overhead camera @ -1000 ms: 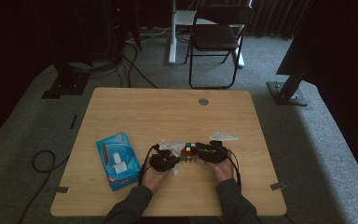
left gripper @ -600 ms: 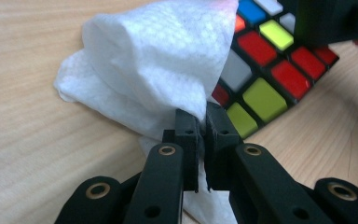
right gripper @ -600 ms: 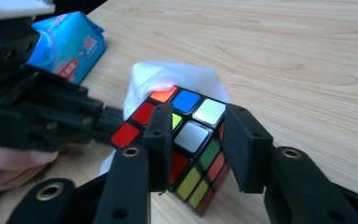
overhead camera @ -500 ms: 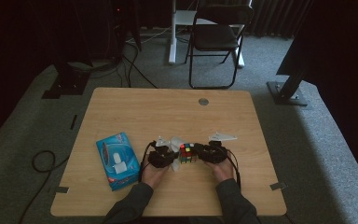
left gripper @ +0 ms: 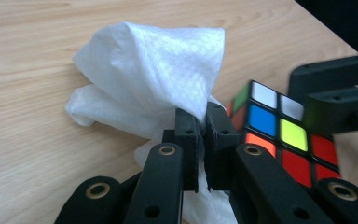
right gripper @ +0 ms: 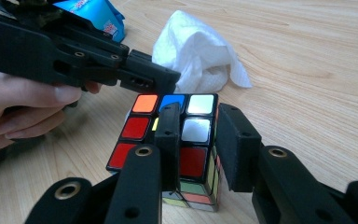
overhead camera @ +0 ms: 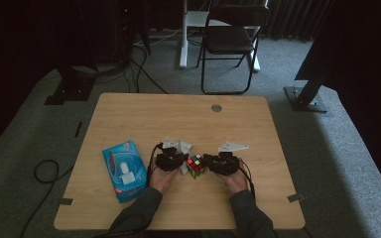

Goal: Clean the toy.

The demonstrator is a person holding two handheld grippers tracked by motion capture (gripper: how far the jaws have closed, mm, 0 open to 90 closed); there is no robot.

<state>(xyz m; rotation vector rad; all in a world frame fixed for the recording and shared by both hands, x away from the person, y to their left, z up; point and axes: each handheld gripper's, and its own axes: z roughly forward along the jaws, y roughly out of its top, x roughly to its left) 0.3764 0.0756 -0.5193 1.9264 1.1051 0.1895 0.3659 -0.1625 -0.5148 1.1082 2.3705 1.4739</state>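
A scrambled colour cube (overhead camera: 195, 165) stands on the wooden table (overhead camera: 144, 114) between my two grippers. In the left gripper view my left gripper (left gripper: 198, 116) is shut on a crumpled white tissue (left gripper: 154, 60), with the cube (left gripper: 279, 135) just to its right. My left gripper (overhead camera: 171, 161) sits left of the cube in the high view. In the right gripper view my right gripper (right gripper: 198, 112) stands open close over the cube (right gripper: 140, 126): one jaw lies across its top face, the other past its right edge. Beyond lies the tissue (right gripper: 196, 46).
A blue tissue pack (overhead camera: 124, 171) lies at the table's left front. A round grommet (overhead camera: 217, 107) sits at the table's far edge. A folding chair (overhead camera: 228, 39) and stand bases are on the carpet behind. A hand (right gripper: 23, 107) holds the left gripper (right gripper: 154, 79).
Both hands have shifted only slightly; the cube stays between the grippers and the tissue stays in the left gripper.
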